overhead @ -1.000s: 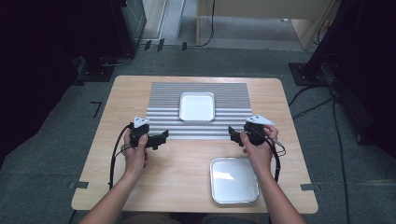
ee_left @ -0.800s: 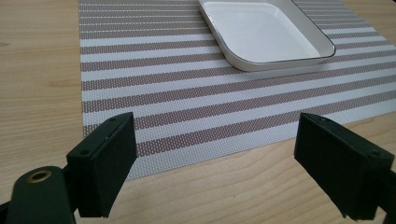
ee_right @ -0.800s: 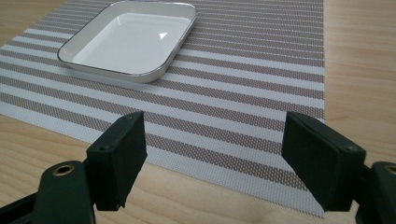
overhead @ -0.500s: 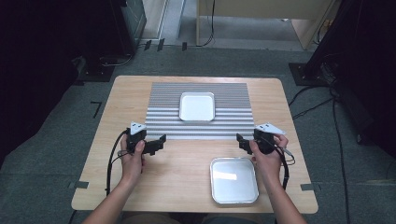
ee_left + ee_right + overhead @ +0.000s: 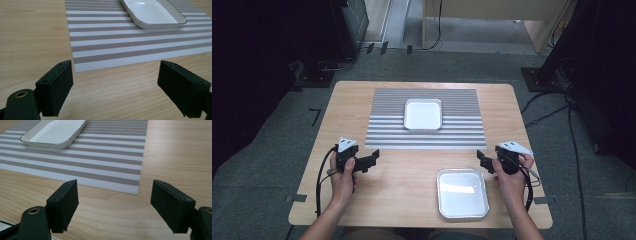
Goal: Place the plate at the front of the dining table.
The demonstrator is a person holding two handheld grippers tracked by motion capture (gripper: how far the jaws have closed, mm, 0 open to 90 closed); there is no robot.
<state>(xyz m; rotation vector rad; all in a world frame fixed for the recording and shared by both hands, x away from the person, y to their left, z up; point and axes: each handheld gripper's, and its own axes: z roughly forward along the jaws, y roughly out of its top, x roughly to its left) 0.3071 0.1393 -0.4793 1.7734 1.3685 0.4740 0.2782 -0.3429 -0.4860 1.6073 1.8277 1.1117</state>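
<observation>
A: Tray (image 5: 462, 193) sits on the near right of the table (image 5: 402, 185), bare wood under it, just beside the right gripper (image 5: 484, 161). Looks like thin metal, shallow, empty. Probably light, stiff, slick on the flat.

B: Where to grab?

A: The rim. It's raised and rolled, so a pinch on an edge or corner should hold; the flat bottom gives nothing to bite. Nearest edge is the top right one.

B: Jaws?

A: Both spread wide, nothing between them. Right gripper view shows its jaws apart over wood, facing the mat (image 5: 110, 152). Left gripper (image 5: 371, 159) same, near the mat's left corner, well apart from the tray.

B: Other stuff?

A: White dish (image 5: 423, 114) on the striped mat, far centre. Looks ceramic or enamel, heavier, could chip. One-edge pinch on the tray may tilt it; lift slow.
</observation>
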